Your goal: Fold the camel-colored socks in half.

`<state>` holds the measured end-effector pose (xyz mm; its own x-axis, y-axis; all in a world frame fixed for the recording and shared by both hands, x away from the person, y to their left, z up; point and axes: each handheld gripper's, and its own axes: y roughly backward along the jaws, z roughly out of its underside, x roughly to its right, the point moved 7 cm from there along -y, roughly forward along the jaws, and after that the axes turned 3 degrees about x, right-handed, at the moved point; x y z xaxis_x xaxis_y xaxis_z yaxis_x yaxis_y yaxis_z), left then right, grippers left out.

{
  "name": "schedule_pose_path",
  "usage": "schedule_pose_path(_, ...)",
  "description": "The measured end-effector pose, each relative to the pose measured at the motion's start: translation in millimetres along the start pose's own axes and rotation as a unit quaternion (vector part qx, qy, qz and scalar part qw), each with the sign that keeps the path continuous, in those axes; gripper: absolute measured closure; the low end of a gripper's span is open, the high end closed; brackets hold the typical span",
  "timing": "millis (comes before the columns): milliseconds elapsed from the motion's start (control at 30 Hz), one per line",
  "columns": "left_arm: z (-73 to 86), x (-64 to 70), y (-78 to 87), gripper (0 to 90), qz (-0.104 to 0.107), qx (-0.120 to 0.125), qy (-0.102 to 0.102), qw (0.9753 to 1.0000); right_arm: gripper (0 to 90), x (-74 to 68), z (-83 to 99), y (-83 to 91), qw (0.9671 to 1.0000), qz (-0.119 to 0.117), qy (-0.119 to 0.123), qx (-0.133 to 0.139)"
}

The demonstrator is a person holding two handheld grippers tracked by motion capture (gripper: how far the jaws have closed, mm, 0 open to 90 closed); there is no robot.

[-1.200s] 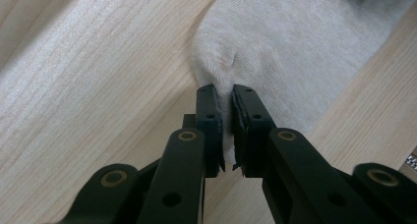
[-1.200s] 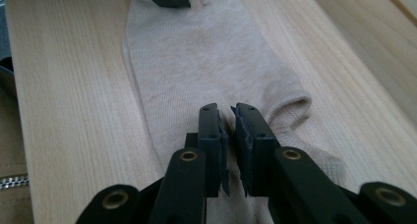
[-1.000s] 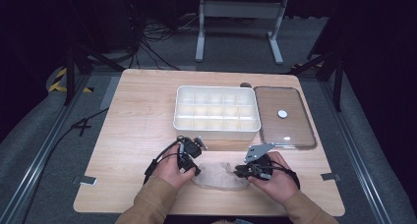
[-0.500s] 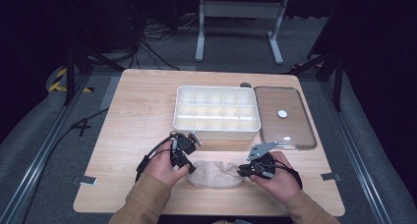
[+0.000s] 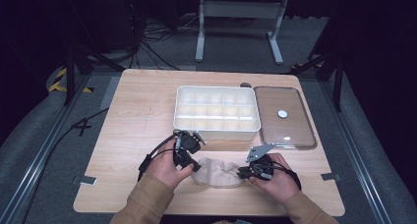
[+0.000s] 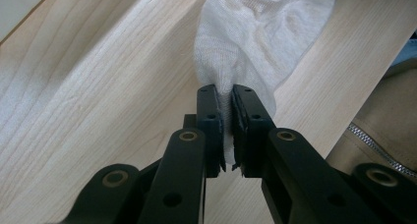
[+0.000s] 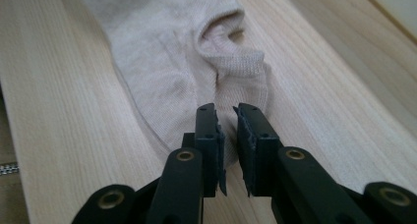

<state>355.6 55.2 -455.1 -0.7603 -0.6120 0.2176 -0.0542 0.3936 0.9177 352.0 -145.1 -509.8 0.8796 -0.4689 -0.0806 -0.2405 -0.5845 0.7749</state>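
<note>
Near the table's (image 5: pixel 128 116) front edge lies a beige sock (image 5: pixel 218 171), flat between my two claws. My left claw (image 6: pixel 223 130) is clamped on one end of it, fabric pinched in the jaws. My right claw (image 7: pixel 226 140) sits at the other end, jaws nearly closed; whether they bite cloth I cannot tell. Behind: white divided box (image 5: pixel 216 113), compartments bare; its clear lid (image 5: pixel 282 118) just beside it.

Wooden table (image 5: pixel 137 116): sock (image 5: pixel 219 171), tray (image 5: pixel 216 112), lid (image 5: pixel 284 117)
</note>
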Motion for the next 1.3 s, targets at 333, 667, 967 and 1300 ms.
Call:
schedule_pose_path(333,-14.0,14.8,-0.9,82.9,0.013,0.005,-0.021,0.9997,85.3,-1.7,1.8,-5.6,0.9998,-0.003,0.017,0.001)
schedule_pose_path(667,-29.7,28.6,-8.4,82.9,0.025,0.001,-0.044,0.9987,85.5,-1.9,3.3,-5.4,0.9997,-0.004,0.02,0.013)
schedule_pose_path(967,-40.4,36.0,-13.4,82.8,0.03,0.002,-0.059,0.9978,85.8,-1.7,5.5,-5.7,0.9995,-0.004,0.01,0.03)
schedule_pose_path(1300,-52.5,48.1,-21.8,82.8,0.037,0.002,-0.077,0.9964,85.8,-0.7,7.6,-5.3,0.9991,-0.009,0.002,0.041)
